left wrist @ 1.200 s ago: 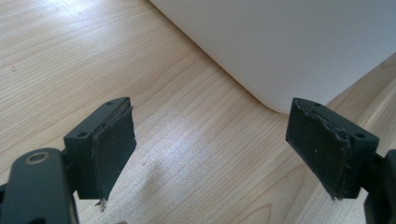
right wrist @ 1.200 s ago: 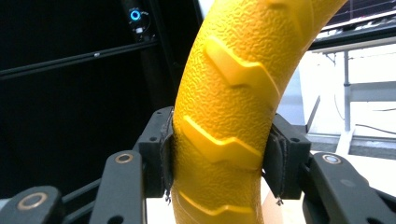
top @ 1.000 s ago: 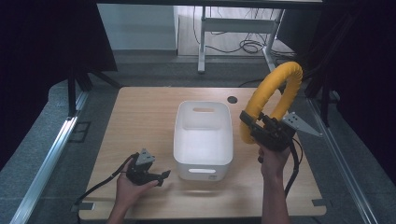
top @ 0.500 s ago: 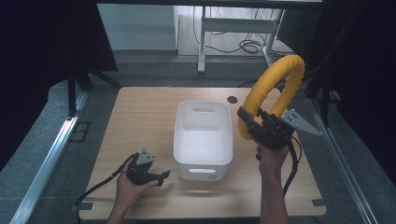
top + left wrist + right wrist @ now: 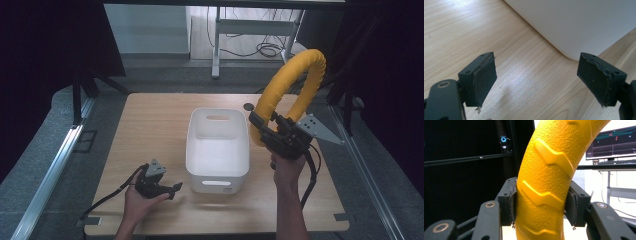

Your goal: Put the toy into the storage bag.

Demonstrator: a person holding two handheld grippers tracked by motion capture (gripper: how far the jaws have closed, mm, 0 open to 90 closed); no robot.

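Right tongs (image 5: 261, 131) clamp a yellow ring (image 5: 292, 87) — raised beside the white bin (image 5: 217, 150); left tongs (image 5: 172, 189) gape empty — bin corner just ahead, over the table (image 5: 150, 125).

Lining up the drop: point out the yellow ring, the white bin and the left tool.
yellow ring (image 5: 300, 67), high view, top of its arc.
white bin (image 5: 218, 176), high view, near wall.
left tool (image 5: 536, 78), left gripper view, midway between its open jaws.

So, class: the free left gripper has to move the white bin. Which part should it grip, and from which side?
Probably the near end wall of the white bin, at the handle slot. The rim there is thin enough for the jaws, while the body is too wide. The left gripper, open, sits on the table just left of that end, so come down over the rim.
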